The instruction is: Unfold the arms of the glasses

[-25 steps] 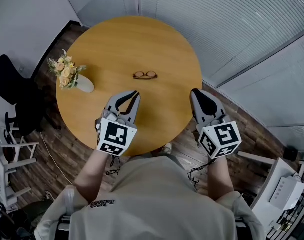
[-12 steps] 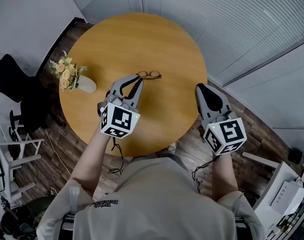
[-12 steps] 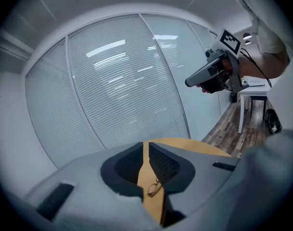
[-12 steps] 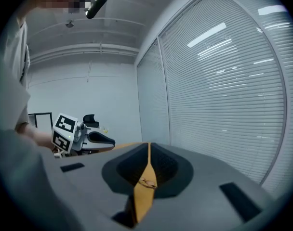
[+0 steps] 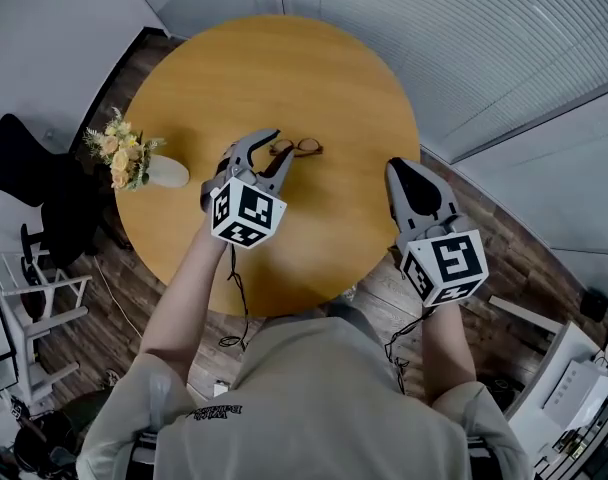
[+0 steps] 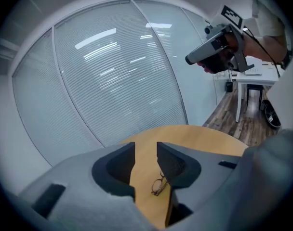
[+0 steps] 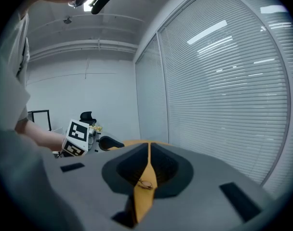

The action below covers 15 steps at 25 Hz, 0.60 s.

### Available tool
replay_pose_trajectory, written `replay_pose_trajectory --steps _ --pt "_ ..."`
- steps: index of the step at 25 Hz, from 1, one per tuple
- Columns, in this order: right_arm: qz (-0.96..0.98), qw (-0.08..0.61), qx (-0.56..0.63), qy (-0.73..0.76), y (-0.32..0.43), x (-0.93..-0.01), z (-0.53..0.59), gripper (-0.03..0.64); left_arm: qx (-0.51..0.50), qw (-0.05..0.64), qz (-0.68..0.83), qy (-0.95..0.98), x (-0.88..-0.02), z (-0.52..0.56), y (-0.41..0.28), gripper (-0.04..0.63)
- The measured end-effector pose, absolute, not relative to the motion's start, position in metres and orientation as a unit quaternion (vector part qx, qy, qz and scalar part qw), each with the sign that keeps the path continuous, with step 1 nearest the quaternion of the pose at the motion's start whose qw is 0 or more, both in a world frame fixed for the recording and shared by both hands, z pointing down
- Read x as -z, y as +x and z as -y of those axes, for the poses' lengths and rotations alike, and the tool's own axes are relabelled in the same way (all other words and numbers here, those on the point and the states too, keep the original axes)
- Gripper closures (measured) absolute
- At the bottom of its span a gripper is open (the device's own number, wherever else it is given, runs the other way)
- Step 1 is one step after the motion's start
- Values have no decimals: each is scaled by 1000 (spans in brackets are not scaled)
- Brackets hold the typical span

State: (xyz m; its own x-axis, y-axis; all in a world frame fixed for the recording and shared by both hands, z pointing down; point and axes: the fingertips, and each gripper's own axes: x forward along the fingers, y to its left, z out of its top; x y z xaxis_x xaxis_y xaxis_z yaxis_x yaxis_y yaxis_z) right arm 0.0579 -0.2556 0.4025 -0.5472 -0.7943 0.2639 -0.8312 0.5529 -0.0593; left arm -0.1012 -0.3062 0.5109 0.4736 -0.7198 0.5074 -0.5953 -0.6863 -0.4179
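Observation:
Thin brown-framed glasses [image 5: 297,148] lie on the round wooden table [image 5: 284,68], near its middle; their arms are too small to make out. My left gripper [image 5: 277,154] sits just left of them. Its jaws have just been opening and now stand open, apart from the frame. In the left gripper view the glasses [image 6: 158,185] show on the tabletop through the gap of that gripper [image 6: 146,150], nothing pressed. My right gripper [image 5: 393,165] hovers at the table's right edge, shut and empty. Past the thin slit of the right gripper [image 7: 149,146], the glasses [image 7: 146,184] appear tiny.
A white vase of flowers [image 5: 134,163] stands at the table's left edge. A black chair [image 5: 14,158] is on the floor beyond it. Slatted blinds [image 5: 464,38] close the far side. A white desk [image 5: 574,368] stands at the lower right.
My left gripper has moved forward to the glasses and dropped lower, and its jaws went from shut to open. The right gripper crept slightly forward, still shut.

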Motion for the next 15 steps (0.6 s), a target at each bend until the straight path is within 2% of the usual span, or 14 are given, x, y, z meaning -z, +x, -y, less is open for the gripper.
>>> replay_pose_trajectory --steps 3,10,15 --pt "874 111 -95 463 54 -414 263 580 341 74 -390 -852 -530 322 -106 448" --pt "875 124 -102 457 48 -434 279 580 414 123 -360 -827 -584 342 -109 437" --pt "873 137 -114 455 39 -455 290 580 426 94 -355 -827 -625 352 -114 425"
